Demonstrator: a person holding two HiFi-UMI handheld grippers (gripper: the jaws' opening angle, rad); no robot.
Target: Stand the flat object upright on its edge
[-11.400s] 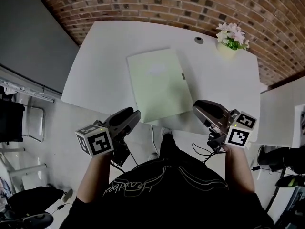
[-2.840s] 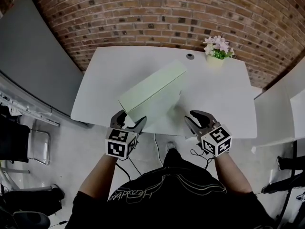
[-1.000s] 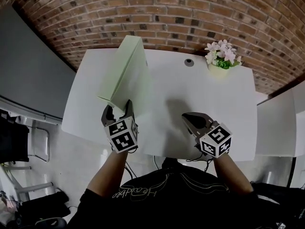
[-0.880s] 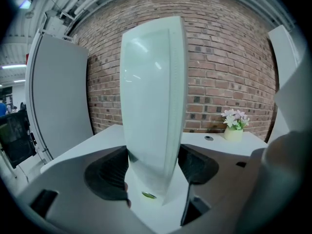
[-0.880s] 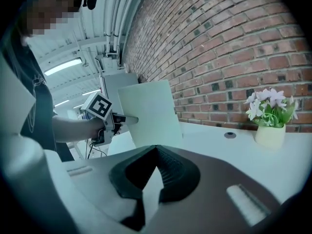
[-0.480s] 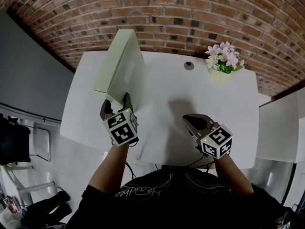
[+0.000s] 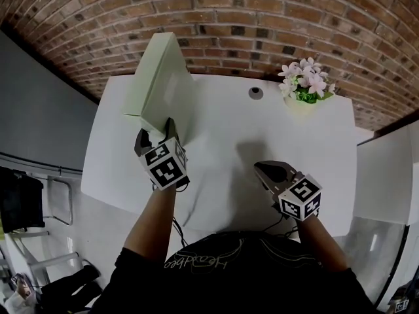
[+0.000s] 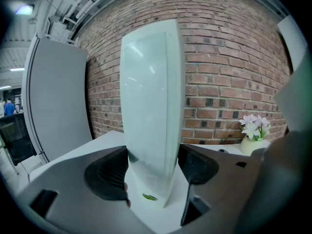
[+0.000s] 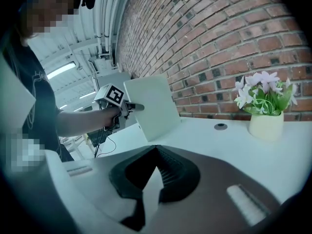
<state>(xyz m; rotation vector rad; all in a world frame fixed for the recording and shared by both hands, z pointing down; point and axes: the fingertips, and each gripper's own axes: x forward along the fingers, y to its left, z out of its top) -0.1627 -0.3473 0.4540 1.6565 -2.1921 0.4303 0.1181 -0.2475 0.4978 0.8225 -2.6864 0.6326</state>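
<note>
Head view has the flat object point(image 7: 157, 77), a pale green panel, standing upright on its lower edge near the left rear corner of the white surface point(image 7: 222, 129), its top rising in front of the brick wall point(image 7: 262, 18). The left gripper point(image 7: 156, 135) is clamped on the panel's near lower corner, one jaw on each face.

Left gripper view confirms that hold from close up: both dark pads point(image 8: 109, 172) press against the panel's two faces, and a small green dot point(image 8: 149, 197) sits low on its near edge, a detail the other views do not give.

Right gripper view sees the panel from the side, leaning slightly with its bottom edge down on the surface. It also catches the left gripper's marker cube point(image 9: 112, 94) and the hand point(image 9: 105, 116) holding it.

The right gripper point(image 7: 260, 169) hovers over the near right part of the surface, well apart from the panel, its jaws clenched together with nothing between them.

At the right rear stands a small pale pot point(image 7: 298, 101) holding pink-and-white flowers point(image 7: 304, 77) with green leaves. A round grommet point(image 7: 255, 93) lies just left of the pot. Only the head view takes in the person's forearms and black shirt.
</note>
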